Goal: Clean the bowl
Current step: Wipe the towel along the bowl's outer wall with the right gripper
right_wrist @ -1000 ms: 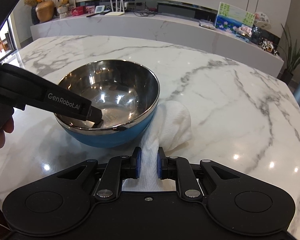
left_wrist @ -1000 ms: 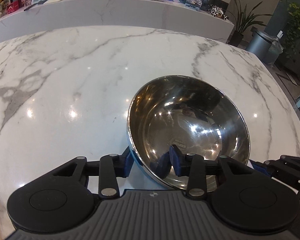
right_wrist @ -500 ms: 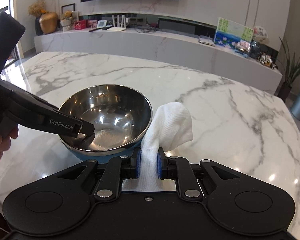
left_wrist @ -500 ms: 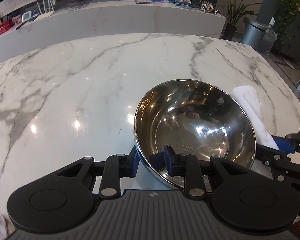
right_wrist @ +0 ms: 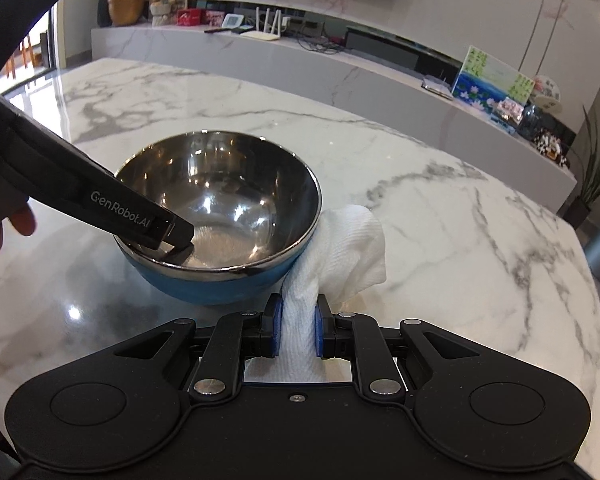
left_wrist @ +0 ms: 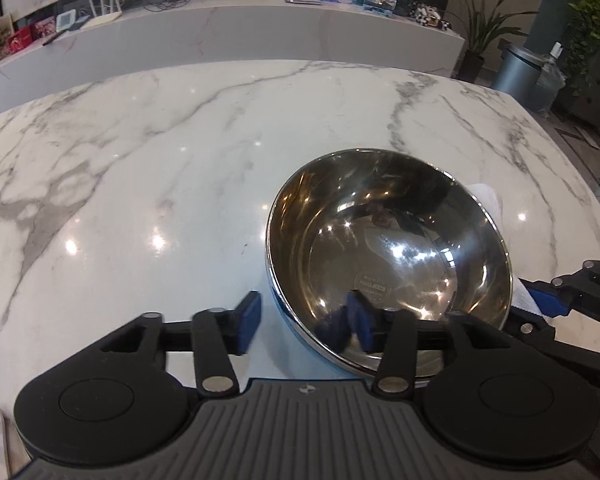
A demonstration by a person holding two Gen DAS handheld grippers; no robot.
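Observation:
A steel bowl (left_wrist: 388,264) with a blue outside (right_wrist: 220,208) stands on the marble table (left_wrist: 140,184). My left gripper (left_wrist: 304,322) straddles its near rim, one pad inside the bowl and the other outside, clear of the wall. Its jaws are opening and no pad presses the rim. The right wrist view shows that same finger reaching into the bowl from the left (right_wrist: 176,240). My right gripper (right_wrist: 297,332) is shut on a white cloth (right_wrist: 340,248), which bunches against the bowl's right side. The left wrist view shows a corner of the cloth (left_wrist: 488,196) behind the bowl.
A person's hand (right_wrist: 4,224) holds the left gripper at the left edge. A long marble counter (right_wrist: 340,64) with a router, pictures and ornaments runs behind the table. A grey bin (left_wrist: 518,72) and potted plants stand beyond the table's far right corner.
My left jaws, closed on the bowl's near rim before, have spread apart. The cloth in my right gripper has risen from the table and now stands against the bowl's side.

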